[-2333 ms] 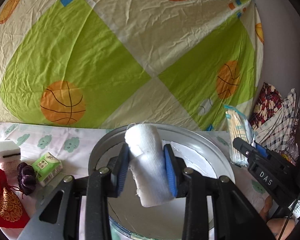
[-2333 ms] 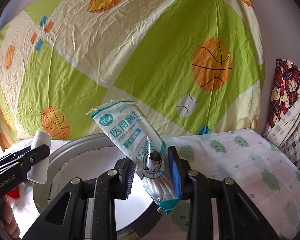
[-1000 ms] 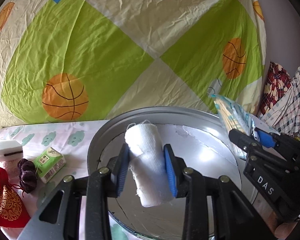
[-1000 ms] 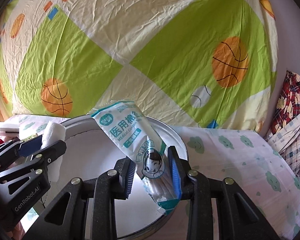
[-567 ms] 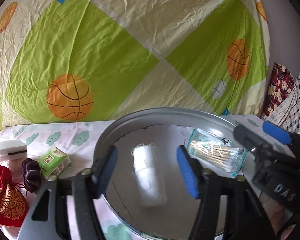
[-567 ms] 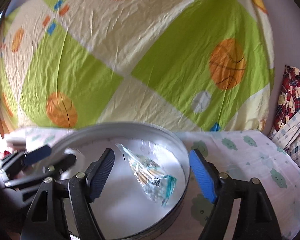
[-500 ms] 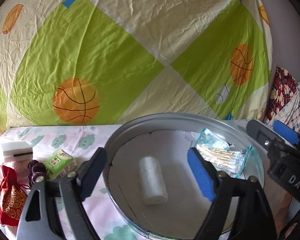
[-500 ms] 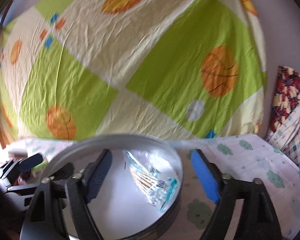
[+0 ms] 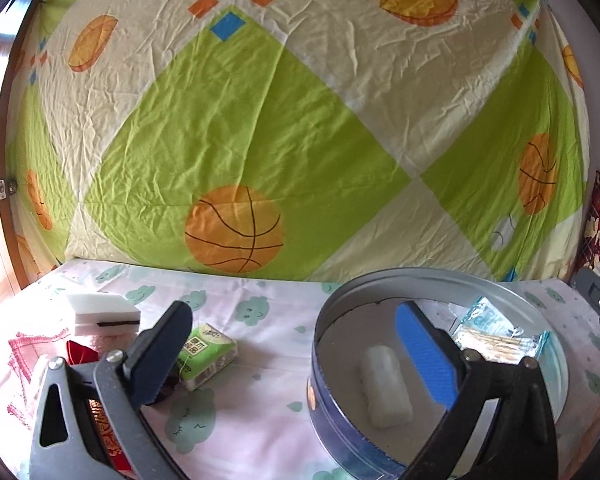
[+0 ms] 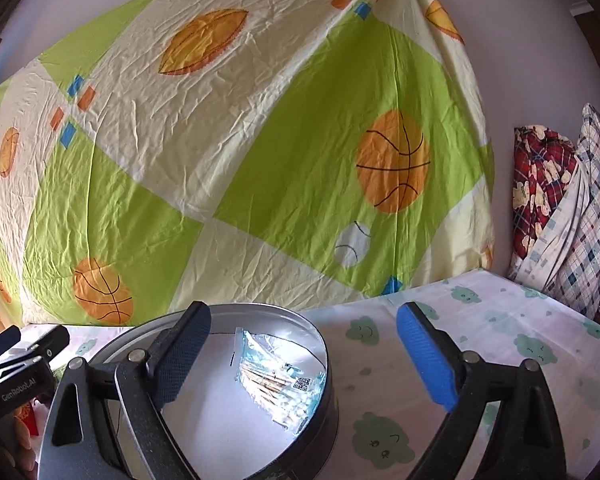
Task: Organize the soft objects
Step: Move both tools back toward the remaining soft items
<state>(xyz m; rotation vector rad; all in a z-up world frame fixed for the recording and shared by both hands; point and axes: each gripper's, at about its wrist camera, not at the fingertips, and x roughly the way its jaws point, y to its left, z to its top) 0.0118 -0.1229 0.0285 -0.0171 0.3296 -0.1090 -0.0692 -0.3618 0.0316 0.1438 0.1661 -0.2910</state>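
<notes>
A white gauze roll point(image 9: 386, 386) lies on the floor of the round metal tin point(image 9: 420, 276). A clear pack of cotton swabs point(image 9: 496, 334) rests in the tin's right side. My left gripper point(image 9: 294, 314) hovers over the tin's left rim, its jaws opening with nothing between them; the roll lies free just inside its blue right finger. From the right, my right gripper point(image 10: 302, 314) stands open over the tin's point(image 10: 260, 307) right rim, and the swab pack point(image 10: 278, 380) lies loose below it. The left gripper's body point(image 10: 16, 364) shows at the left edge.
Left of the tin on the cloud-print cloth lie a green tissue pack point(image 9: 206, 354), a white sponge point(image 9: 102, 312), a red pouch point(image 9: 104, 424) and a pink cloth point(image 9: 20, 356). A ball-print sheet point(image 9: 260, 120) hangs behind. Plaid fabrics point(image 10: 560, 208) pile up at the right.
Both grippers opened and dropped their loads into the tin: the gauze roll from the left, the swab pack from the right. Both have since drawn back and the left has swung leftward.
</notes>
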